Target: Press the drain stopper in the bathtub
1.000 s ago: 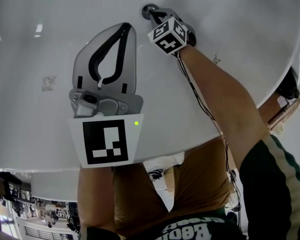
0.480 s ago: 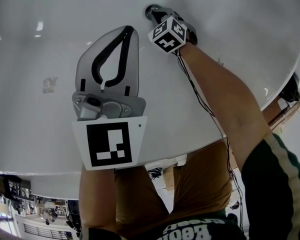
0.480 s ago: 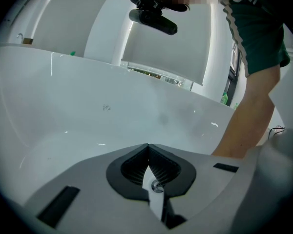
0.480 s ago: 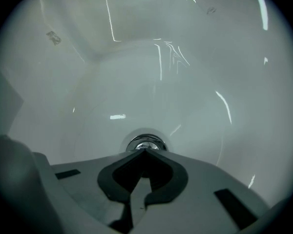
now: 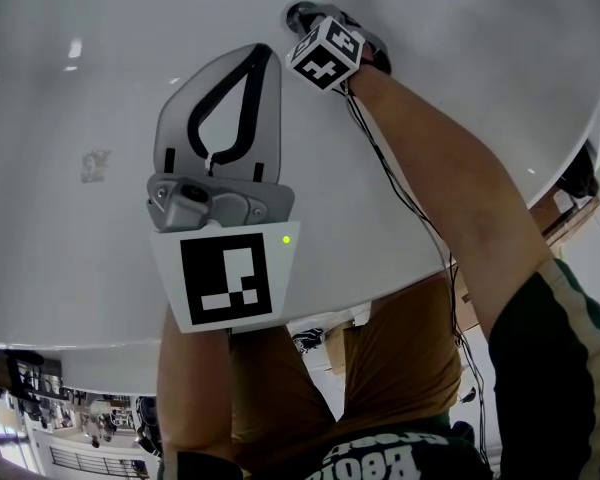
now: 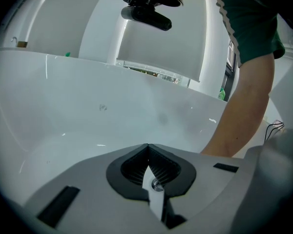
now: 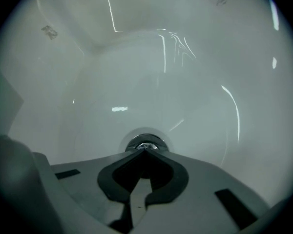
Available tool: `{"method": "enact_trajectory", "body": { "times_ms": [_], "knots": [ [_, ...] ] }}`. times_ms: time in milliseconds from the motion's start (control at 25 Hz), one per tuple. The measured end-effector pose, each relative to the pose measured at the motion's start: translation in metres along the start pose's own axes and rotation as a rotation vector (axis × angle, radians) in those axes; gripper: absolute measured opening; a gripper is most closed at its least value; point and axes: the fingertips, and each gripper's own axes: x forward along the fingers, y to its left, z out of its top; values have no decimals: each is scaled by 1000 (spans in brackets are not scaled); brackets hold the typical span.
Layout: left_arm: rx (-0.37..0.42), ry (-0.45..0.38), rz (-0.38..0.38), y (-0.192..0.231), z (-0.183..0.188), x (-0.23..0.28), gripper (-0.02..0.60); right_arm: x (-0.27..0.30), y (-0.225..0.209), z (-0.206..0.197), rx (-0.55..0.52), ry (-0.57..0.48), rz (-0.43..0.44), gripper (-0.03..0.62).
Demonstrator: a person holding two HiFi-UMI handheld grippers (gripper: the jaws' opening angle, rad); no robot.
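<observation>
- We can read no brand or label: the white letters on the person's dark green shirt (image 5: 380,460) are upside down and cut off by the frame edge.
- The round chrome drain stopper (image 7: 145,142) sits in the floor of the white bathtub (image 5: 70,118).
- The right claw (image 7: 145,150) points straight down at the stopper with its jaws pressed together. They pinch nothing, and the tips lie at the stopper's near edge, seemingly touching it.
- The left claw (image 6: 147,146) is also pressed together and empty. In the head view it hovers left of the stopper and nearer the person, apart from it.
</observation>
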Motion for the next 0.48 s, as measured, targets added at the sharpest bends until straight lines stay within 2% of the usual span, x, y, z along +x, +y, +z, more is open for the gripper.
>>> {"method": "enact_trajectory", "body": {
  "times_ms": [120,480],
  "knots": [
    [25,16,3,-1,-3,-1,6,0,3,1,0,-22,12,15],
    [32,20,12,0,-2,1,6,-2,1,-1,36,-39,-13,15]
  ]
}}
